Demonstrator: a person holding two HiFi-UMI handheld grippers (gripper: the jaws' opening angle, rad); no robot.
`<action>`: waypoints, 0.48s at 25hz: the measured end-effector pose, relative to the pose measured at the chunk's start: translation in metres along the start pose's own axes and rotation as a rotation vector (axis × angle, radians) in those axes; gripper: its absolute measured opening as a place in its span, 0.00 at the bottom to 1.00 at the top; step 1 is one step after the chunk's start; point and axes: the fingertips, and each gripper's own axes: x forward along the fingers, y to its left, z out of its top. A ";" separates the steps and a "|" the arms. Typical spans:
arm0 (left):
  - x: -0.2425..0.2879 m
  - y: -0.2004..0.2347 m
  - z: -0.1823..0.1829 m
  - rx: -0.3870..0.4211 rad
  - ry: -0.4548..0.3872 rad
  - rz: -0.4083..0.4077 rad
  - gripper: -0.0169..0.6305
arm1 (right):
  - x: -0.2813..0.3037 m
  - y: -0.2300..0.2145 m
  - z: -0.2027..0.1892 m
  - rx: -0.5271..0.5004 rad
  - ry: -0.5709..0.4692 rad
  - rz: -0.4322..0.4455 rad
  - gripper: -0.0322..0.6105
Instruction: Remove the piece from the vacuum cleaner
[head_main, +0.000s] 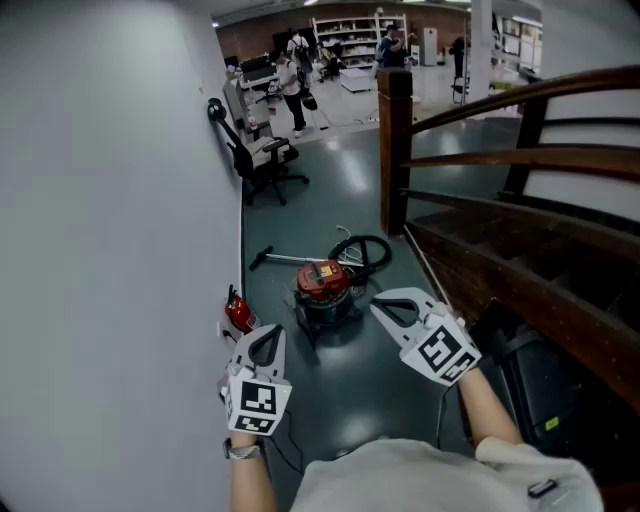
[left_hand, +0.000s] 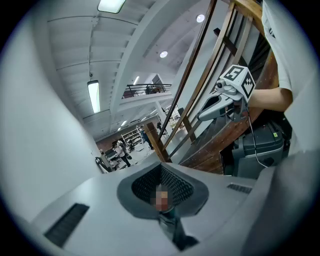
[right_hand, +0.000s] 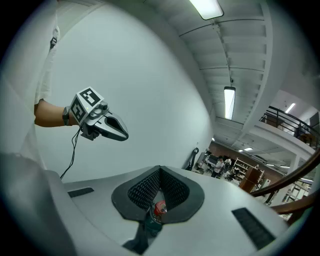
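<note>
The vacuum cleaner stands on the dark floor ahead, a round body with a red top. Its black hose coils behind it and a wand lies to its left. My left gripper hovers in the air short of the vacuum and to its left, jaws shut and empty. To the vacuum's right and also short of it, my right gripper is shut on nothing. In the right gripper view the vacuum's red top shows below the shut jaws, and the left gripper is at the left.
A grey wall runs along the left with a red fire extinguisher at its foot. A wooden staircase and newel post close the right side. An office chair stands farther on. A black box sits beside me. People stand far off.
</note>
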 end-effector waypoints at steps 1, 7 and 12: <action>0.003 0.001 0.001 0.001 -0.001 -0.001 0.03 | 0.002 -0.003 0.000 -0.001 -0.004 -0.002 0.09; 0.018 0.004 0.001 0.007 0.005 -0.001 0.03 | 0.010 -0.015 -0.001 -0.006 -0.017 0.001 0.09; 0.030 -0.001 0.005 0.009 0.008 0.000 0.03 | 0.009 -0.027 -0.001 0.043 -0.077 0.010 0.10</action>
